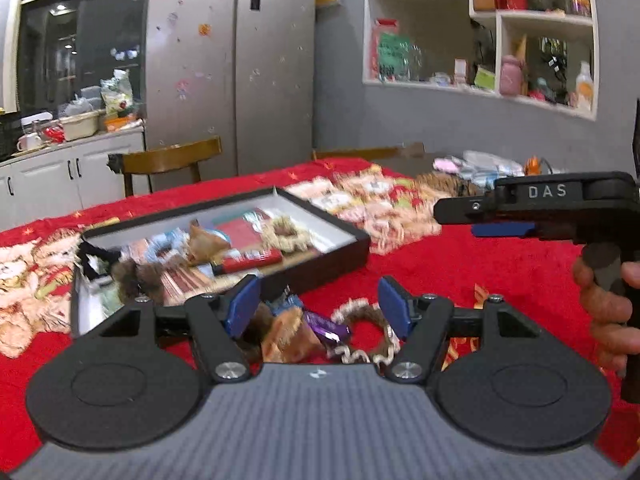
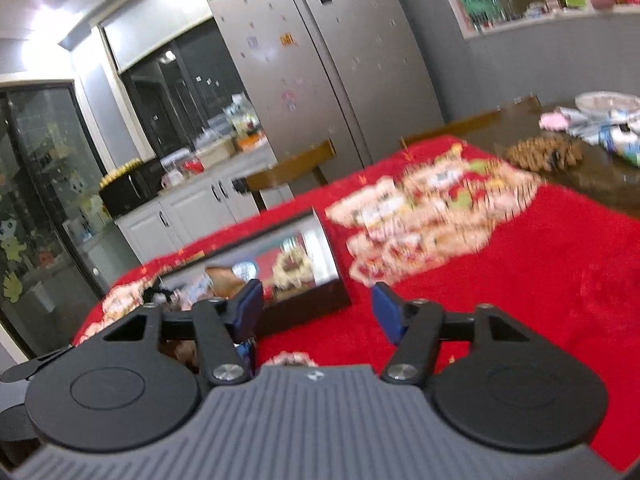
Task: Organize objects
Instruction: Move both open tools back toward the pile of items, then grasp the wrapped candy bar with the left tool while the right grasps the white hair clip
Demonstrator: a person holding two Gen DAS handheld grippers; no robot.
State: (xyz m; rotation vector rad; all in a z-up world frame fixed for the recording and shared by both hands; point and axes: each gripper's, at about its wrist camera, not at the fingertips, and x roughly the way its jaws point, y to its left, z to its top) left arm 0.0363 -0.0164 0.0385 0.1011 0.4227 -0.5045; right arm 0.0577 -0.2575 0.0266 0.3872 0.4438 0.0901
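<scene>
Both tools hang above a table under a red cloth [image 1: 460,264]. The left gripper [image 1: 318,306] has its blue pads apart with nothing pressed between them; below and just beyond the gap lies a loose heap still to be sorted: a furry brown scrunchie [image 1: 362,330], a purple wrapped sweet [image 1: 326,326] and a tan fabric piece [image 1: 286,334], touching or overlapping one another. The right gripper [image 2: 316,312] likewise stands apart and empty over bare cloth; seen from the left it floats at the side, a hand [image 1: 608,308] around its grip. The black shallow box [image 1: 348,236], white inside, sits just behind the heap and already carries scrunchies, a red packet and other small items, crowded toward its near-left end. Likely faults: because the heaped pieces overlap, a closing pinch may take two at once or drag the sweet along; the soft scrunchie may slip from the pads; the box's near wall, close to the heap, may be struck on the way in. Motion blur leaves finer contact unclear.
</scene>
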